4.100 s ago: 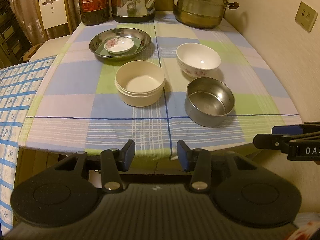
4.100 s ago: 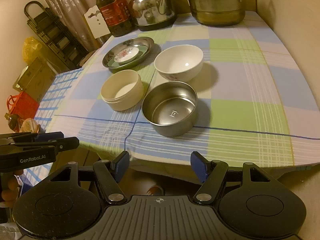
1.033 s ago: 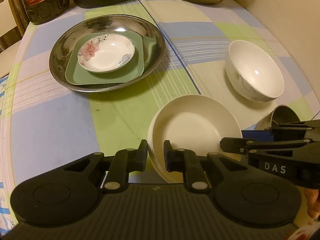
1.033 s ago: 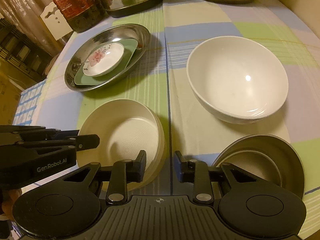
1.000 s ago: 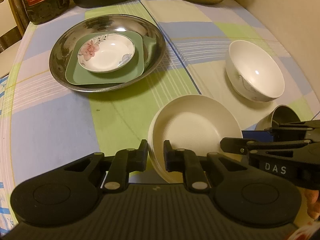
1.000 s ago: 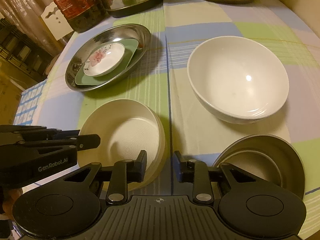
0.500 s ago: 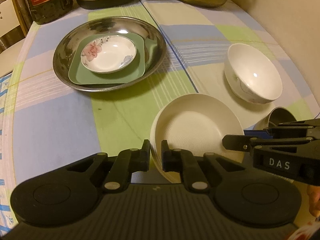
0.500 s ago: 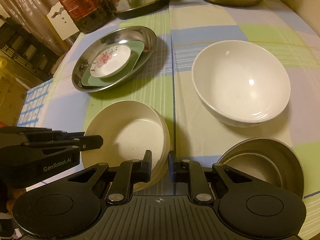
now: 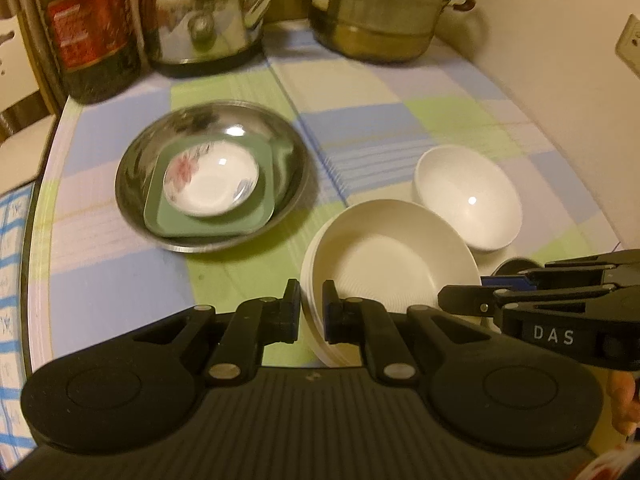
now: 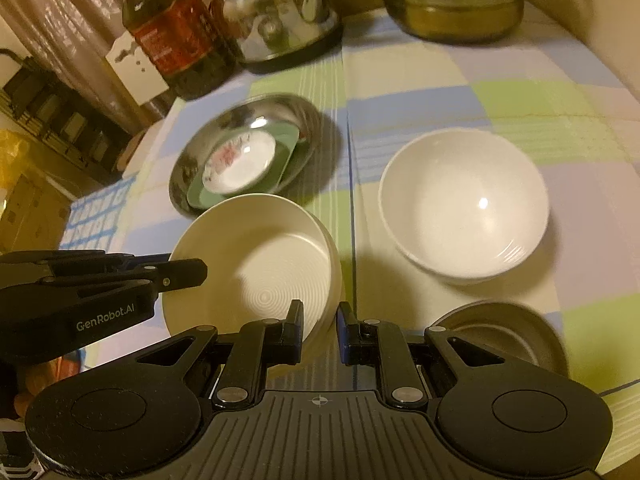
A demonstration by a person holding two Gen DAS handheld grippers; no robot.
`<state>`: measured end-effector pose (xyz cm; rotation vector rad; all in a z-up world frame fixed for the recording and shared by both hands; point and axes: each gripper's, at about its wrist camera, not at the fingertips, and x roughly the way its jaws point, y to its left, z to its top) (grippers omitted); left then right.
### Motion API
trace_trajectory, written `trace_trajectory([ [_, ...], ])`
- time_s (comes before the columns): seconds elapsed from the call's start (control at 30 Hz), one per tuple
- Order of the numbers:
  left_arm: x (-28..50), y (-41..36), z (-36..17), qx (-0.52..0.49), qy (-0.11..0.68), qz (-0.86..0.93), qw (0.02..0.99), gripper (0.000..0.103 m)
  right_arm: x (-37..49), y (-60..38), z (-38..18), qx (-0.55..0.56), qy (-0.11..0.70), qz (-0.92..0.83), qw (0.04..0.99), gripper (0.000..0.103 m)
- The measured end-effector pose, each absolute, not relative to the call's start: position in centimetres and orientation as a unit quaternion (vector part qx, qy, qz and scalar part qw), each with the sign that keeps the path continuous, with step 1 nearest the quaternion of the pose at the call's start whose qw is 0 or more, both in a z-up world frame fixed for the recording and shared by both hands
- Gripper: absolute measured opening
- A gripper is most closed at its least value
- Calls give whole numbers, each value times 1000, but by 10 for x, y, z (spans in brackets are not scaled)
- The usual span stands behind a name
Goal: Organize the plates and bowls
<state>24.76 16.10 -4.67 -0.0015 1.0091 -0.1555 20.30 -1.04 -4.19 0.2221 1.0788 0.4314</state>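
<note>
Change against the frames a second earlier: the cream bowl (image 9: 390,258) then sat flat on the desk (image 9: 120,288) with both sets of jaws apart astride its rim; both have since closed on it and the bowl is now raised and tilted, with more of the far desk in view.

Left gripper (image 9: 311,314): jaws pinching the near-left rim of the cream bowl, one pad outside the wall, one inside. Right gripper (image 10: 319,330): jaws pinching the near-right rim of the same bowl. The two grippers hold it from opposite sides, close together.

Containers:
- Steel dish (image 9: 212,184) at left-centre holds a green square plate (image 9: 216,216), and a small flowered saucer (image 9: 211,184) sits on that plate.
- White bowl (image 10: 464,204) stands alone on the cloth, just beyond and right of the cream bowl. Empty.
- Steel bowl (image 10: 508,332) near the desk edge, right of the right gripper. Empty; partly hidden behind the gripper body.

Surroundings: dark oil bottle (image 9: 86,28), steel kettle (image 9: 200,16) and stacked steamer pot (image 9: 384,8) line the far edge, well apart from the bowls. Motion blur softens the far items.
</note>
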Motion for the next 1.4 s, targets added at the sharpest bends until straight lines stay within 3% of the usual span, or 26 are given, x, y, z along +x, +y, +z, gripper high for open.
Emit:
trace_trajectory([
  [0.63,309,86,-21,24,430,-146,891,9,235,-92,-4,154,468,126,861,17],
  [1.4,343,54,-61,26,478,-155,864,10,271,-130,-34,179,508,99,837,17],
])
